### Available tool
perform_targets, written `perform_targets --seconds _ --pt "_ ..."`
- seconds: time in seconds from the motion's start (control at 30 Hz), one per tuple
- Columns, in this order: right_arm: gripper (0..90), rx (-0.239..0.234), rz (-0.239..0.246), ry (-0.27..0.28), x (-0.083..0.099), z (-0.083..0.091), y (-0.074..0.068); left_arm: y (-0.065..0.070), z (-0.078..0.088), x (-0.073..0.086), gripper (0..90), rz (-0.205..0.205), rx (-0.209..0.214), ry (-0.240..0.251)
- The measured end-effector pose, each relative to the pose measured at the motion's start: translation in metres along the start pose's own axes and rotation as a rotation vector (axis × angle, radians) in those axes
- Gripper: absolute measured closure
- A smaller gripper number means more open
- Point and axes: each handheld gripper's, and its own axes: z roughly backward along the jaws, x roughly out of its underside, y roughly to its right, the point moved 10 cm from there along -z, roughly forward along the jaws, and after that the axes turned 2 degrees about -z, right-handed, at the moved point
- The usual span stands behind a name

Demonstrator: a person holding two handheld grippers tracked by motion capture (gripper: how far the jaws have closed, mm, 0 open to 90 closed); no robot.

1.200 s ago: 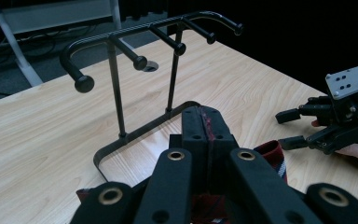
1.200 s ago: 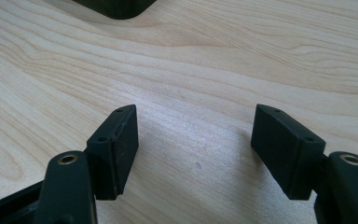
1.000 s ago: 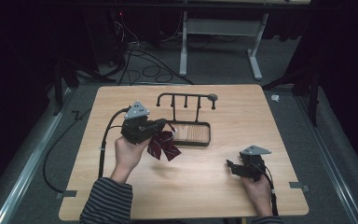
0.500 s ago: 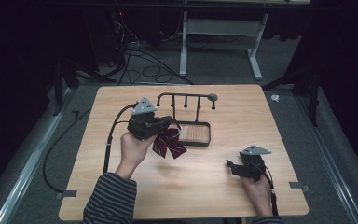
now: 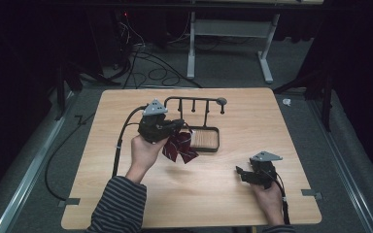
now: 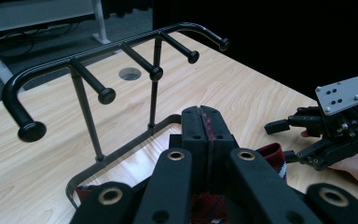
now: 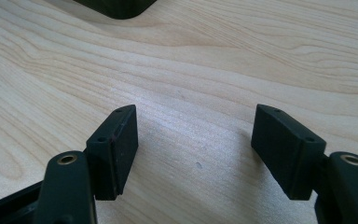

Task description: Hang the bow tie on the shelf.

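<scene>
My left gripper (image 6: 204,122) is shut tight on the bow (image 5: 178,147), a dark red one with stripes. In the left gripper view a thin red line of cloth shows between the jaws, and more cloth peeks out under them. In the high view the bow hangs from the gripper, just above the table (image 5: 126,194) and next to the tray (image 5: 213,148).

The rack (image 6: 116,56) stands right in front of the bow. It has a long bar with short pegs (image 6: 106,95) that stick out toward me. I think my job is to hang the bow on one of the pegs.

To do it well, I should hold the bow tight and lift it a bit higher than the peg tip. Then I should move slowly, so the hanging cloth does not catch on the tray. I cannot see a loop on the bow, so I must look for one before I push it on.

My right gripper (image 7: 193,144) rests low over the bare table, well apart from the rack. Its jaws are wide apart and hold nothing.
</scene>
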Motion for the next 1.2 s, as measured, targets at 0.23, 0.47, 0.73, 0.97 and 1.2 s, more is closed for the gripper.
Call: perform_targets --seconds 0.23,0.47,0.73,0.97,1.2 --pt "32.9 0.000 0.000 0.000 0.000 0.000 0.000 0.004 -0.008 -0.008 89.4 -0.024 0.000 -0.004" --pt "32.8 -0.001 -0.001 0.000 0.000 0.000 0.000 0.001 -0.018 -0.010 89.4 -0.012 0.003 -0.011" --pt "32.7 -0.001 -0.002 -0.001 0.000 0.000 0.000 0.001 -0.027 -0.017 89.4 -0.030 -0.015 -0.010" --pt "32.7 -0.002 -0.003 -0.001 0.000 0.000 -0.001 -0.003 -0.035 -0.022 89.4 -0.024 -0.017 -0.007" --pt "32.7 -0.003 0.000 -0.001 0.000 0.000 0.000 -0.012 -0.040 -0.022 89.4 -0.003 -0.036 -0.005"
